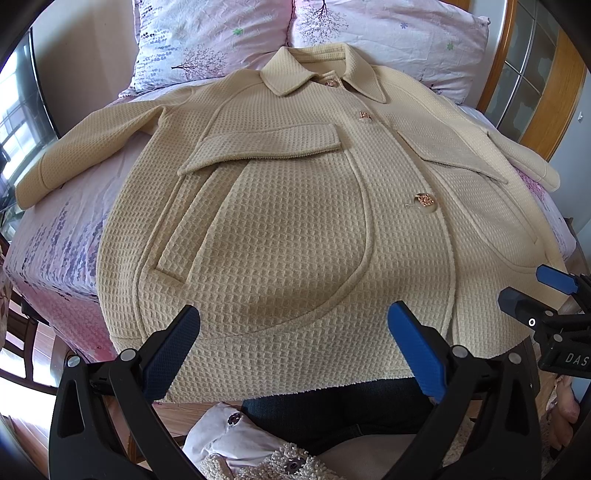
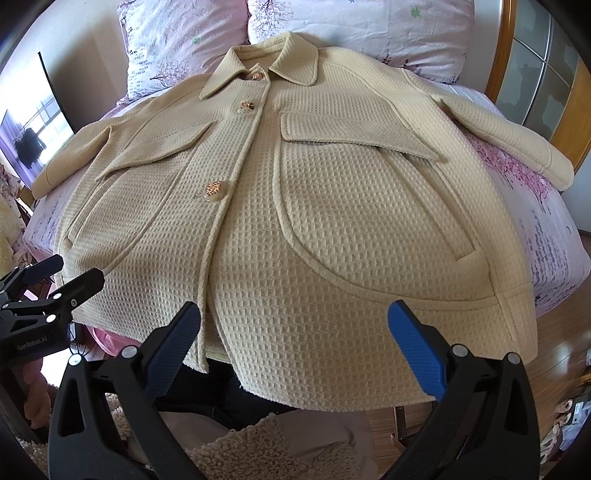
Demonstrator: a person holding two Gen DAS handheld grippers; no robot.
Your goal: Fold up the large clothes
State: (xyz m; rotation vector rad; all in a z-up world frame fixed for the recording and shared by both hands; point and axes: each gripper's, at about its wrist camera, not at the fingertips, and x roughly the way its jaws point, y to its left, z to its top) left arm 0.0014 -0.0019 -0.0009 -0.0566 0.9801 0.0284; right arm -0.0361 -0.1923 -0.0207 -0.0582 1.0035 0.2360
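A cream waffle-knit jacket (image 1: 295, 221) (image 2: 332, 221) lies face up and buttoned on the bed, collar toward the pillows, both sleeves spread out sideways. Its hem hangs over the near bed edge. My left gripper (image 1: 293, 350) hovers open just above the hem on the jacket's left half, nothing between its blue pads. My right gripper (image 2: 295, 350) is open too, over the hem on the jacket's right half. Each gripper shows at the edge of the other's view: the right gripper (image 1: 532, 291) and the left gripper (image 2: 66, 277).
A pink floral bedsheet (image 1: 62, 243) covers the bed. Two floral pillows (image 1: 207, 40) (image 1: 391, 33) lean at the head. A wooden headboard with glass panels (image 2: 535, 70) stands at the right. Below the hem are dark jeans (image 1: 332, 413) and a fleecy garment (image 2: 258, 450).
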